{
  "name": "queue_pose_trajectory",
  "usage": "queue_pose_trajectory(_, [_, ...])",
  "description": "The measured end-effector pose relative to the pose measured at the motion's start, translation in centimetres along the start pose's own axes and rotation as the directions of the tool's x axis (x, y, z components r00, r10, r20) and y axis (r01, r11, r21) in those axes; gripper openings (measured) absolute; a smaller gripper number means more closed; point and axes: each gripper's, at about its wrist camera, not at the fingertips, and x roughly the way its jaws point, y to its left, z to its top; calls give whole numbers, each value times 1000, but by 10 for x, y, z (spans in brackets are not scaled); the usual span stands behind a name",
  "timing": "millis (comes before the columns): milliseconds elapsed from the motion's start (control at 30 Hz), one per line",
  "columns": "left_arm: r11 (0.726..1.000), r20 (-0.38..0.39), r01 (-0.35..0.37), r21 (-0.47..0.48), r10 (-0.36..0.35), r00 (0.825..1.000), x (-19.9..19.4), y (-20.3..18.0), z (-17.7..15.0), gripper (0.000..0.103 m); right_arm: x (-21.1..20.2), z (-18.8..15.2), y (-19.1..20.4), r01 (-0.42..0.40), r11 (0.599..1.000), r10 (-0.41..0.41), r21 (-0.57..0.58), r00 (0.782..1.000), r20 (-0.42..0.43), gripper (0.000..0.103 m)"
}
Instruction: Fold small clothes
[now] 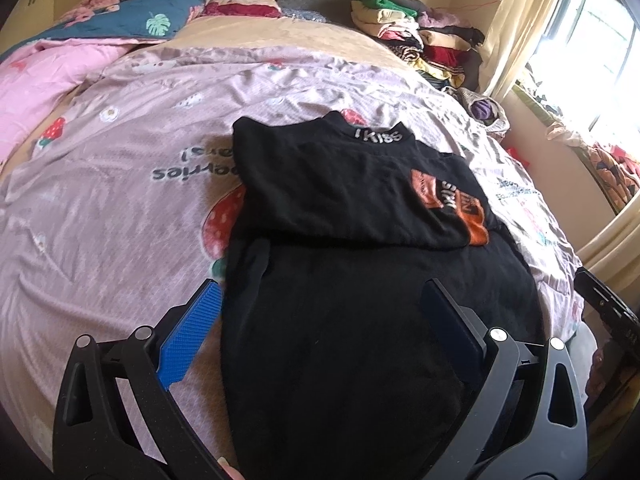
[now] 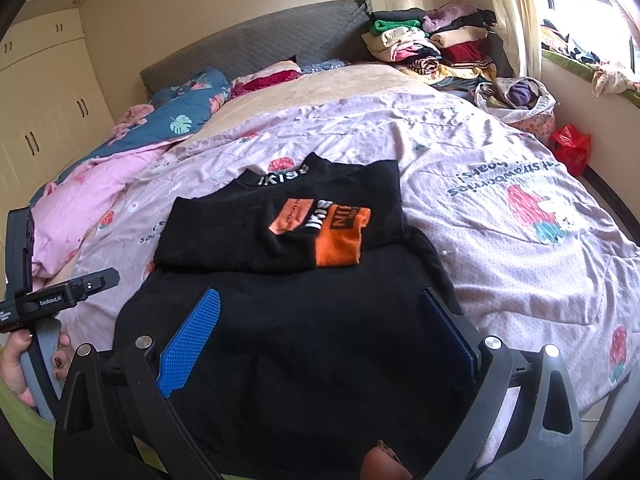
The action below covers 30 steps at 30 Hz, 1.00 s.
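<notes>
The bed [image 2: 500, 216], spread with a pink strawberry-print sheet [image 1: 120, 208], carries a pile of folded clothes [image 2: 436, 48] in its far right corner by the headboard and a black "IKISS" shirt [image 1: 344, 216] near its near edge, the shirt's upper part folded down so the orange patch [image 2: 340, 236] shows. Over the shirt's lower half hover the left hand-held gripper [image 1: 320, 312] and the right hand-held gripper [image 2: 318, 316], each with blue-padded jaws spread wide and gripping nothing.
</notes>
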Motion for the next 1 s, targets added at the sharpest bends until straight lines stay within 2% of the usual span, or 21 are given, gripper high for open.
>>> queue_pose_trajectory(300, [1000, -44, -25, -3, 24, 999, 1, 9, -17, 93, -2, -11, -5, -4, 1000, 4, 9, 1000, -14, 98])
queue_pose_trajectory(600, [999, -78, -47, 2, 47, 996, 0, 19, -36, 93, -5, -19, 3, -11, 999, 10, -31, 999, -36, 98])
queue_pose_trajectory(700, [999, -95, -26, -21, 24, 995, 0, 27, -43, 93, -7, -23, 4, -11, 999, 9, -44, 999, -43, 98])
queue_pose_trajectory(800, [999, -119, -2, -47, -4, 993, 0, 34, -52, 74, -8, -27, 2, -7, 999, 5, -43, 999, -50, 98])
queue_pose_trajectory(1000, [997, -161, 22, -72, -33, 986, 1, 44, -69, 48, -11, -33, -4, 6, 999, -8, -36, 998, -56, 98])
